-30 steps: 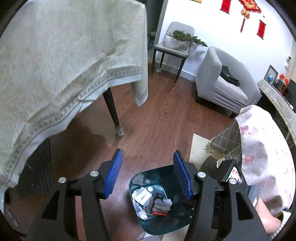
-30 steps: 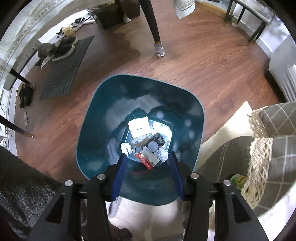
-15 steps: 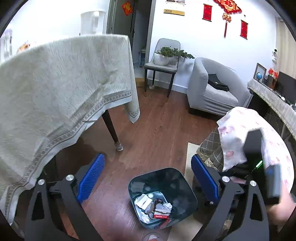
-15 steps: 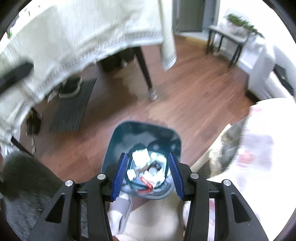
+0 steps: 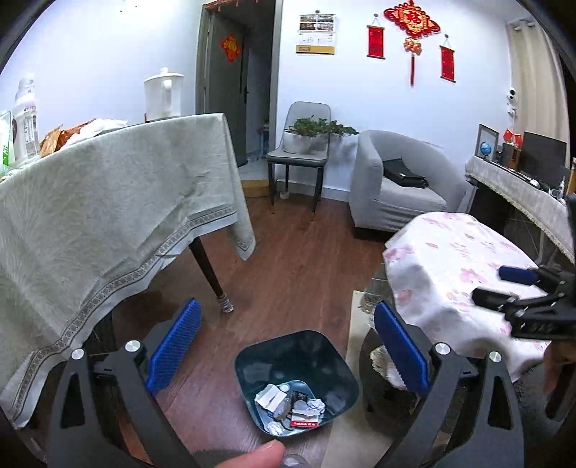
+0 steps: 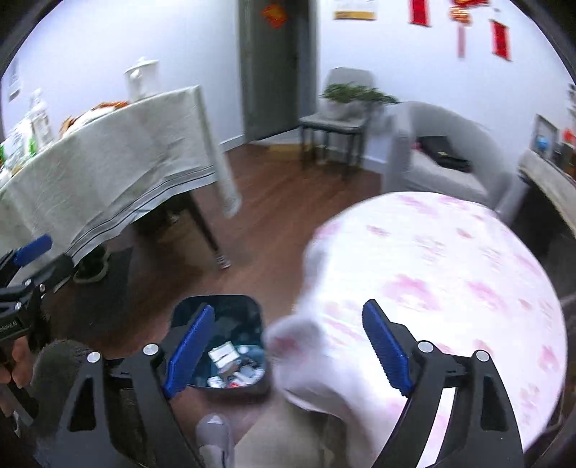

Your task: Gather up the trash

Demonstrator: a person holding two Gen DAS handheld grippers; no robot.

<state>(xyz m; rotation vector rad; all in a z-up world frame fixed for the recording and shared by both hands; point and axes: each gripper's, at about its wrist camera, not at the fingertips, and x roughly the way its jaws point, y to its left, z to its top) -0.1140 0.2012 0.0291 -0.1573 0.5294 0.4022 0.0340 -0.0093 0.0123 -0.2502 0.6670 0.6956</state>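
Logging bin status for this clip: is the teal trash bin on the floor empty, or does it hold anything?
Not empty. The teal trash bin stands upright with crumpled paper and wrappers covering its bottom, well below the rim.

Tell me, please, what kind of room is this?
Most likely a home living room: a grey armchair, a cloth-covered dining table and red Chinese wall decorations. A teal trash bin stands on the wooden floor.

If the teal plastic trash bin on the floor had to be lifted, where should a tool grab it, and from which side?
Probably the top rim of the teal plastic trash bin, from above: it stands upright and open, walls flaring upward, so one finger can go inside and one outside.
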